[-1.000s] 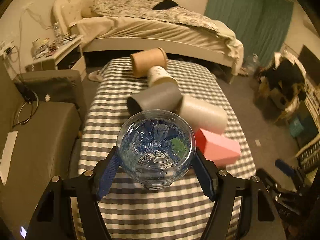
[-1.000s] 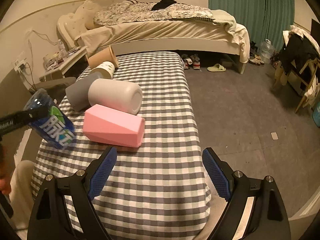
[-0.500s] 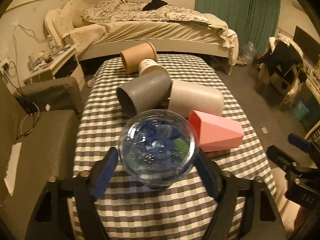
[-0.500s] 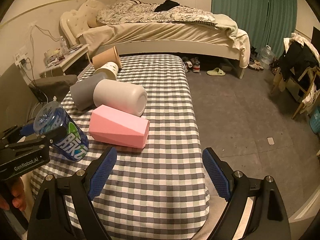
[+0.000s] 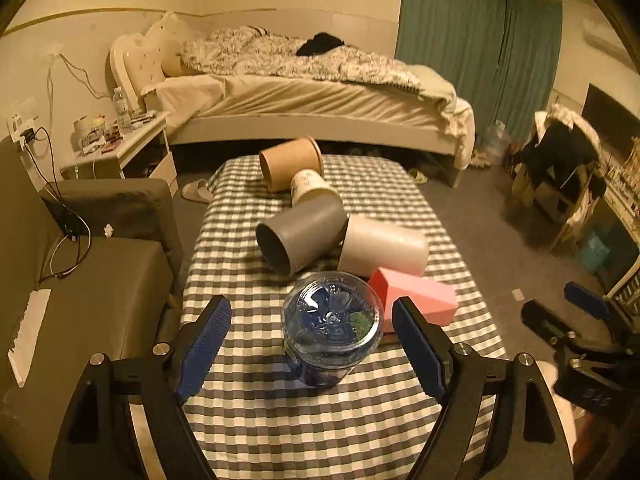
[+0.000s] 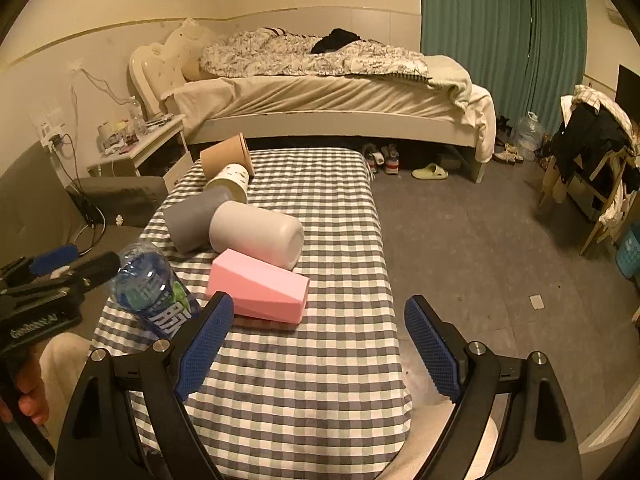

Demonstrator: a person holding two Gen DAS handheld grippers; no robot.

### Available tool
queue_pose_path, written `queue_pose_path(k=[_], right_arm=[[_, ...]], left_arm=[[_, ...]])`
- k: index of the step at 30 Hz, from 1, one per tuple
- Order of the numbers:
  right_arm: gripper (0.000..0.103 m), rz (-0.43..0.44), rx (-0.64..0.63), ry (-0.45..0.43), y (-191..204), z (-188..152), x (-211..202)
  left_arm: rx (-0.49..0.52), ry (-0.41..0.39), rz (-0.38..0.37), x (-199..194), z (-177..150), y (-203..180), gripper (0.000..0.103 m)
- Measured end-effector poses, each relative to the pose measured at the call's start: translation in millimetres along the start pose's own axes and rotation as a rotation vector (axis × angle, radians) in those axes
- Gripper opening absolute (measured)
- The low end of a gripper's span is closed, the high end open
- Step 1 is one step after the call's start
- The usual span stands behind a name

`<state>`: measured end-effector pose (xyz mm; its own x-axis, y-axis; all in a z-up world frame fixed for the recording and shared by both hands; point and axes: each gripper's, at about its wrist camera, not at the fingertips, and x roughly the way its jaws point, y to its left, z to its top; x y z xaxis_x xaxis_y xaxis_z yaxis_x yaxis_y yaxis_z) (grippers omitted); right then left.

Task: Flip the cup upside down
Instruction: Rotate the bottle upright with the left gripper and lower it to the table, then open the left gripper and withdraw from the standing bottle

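Note:
A clear water bottle (image 5: 332, 328) with a blue label stands base-up on the checkered table (image 5: 280, 420). It sits between the fingers of my left gripper (image 5: 310, 308), which is open, with gaps on both sides. In the right wrist view the bottle (image 6: 154, 296) leans slightly, and its lower end is hidden behind my finger. Several cups lie on their sides beyond it: pink faceted (image 5: 412, 296), cream (image 5: 384, 246), grey (image 5: 300, 236), white paper (image 5: 312, 188) and brown paper (image 5: 290, 162). My right gripper (image 6: 320, 312) is open over the table's near end, holding nothing.
A grey sofa (image 5: 80, 280) runs along the table's left side. A nightstand (image 5: 120, 148) and a bed (image 5: 312, 100) stand behind. Open floor (image 6: 480, 240) lies to the right, with a cluttered chair (image 6: 592, 148) further off. A hand (image 6: 24, 396) holds the left tool.
My left gripper has opened and let go of the bottle, which now stands base-up on the table. The left gripper has drawn back a little; the right one has barely moved.

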<state>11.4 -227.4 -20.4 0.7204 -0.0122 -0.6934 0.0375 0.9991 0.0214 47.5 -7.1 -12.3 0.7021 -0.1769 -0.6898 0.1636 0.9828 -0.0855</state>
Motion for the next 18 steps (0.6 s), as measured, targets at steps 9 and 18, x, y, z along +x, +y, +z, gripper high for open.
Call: queue_pose_path(k=[9,18], right_arm=[[0.087,0.053,-0.041,-0.021,26,-7,-7],[0.087,0.094,-0.062,0.007,48,-23,5]], left_arm=[[-0.012,-0.080,0.073,-32,-10,22,0.086],[-0.024,-0.051,0.134,-29,-43,39,0.086]])
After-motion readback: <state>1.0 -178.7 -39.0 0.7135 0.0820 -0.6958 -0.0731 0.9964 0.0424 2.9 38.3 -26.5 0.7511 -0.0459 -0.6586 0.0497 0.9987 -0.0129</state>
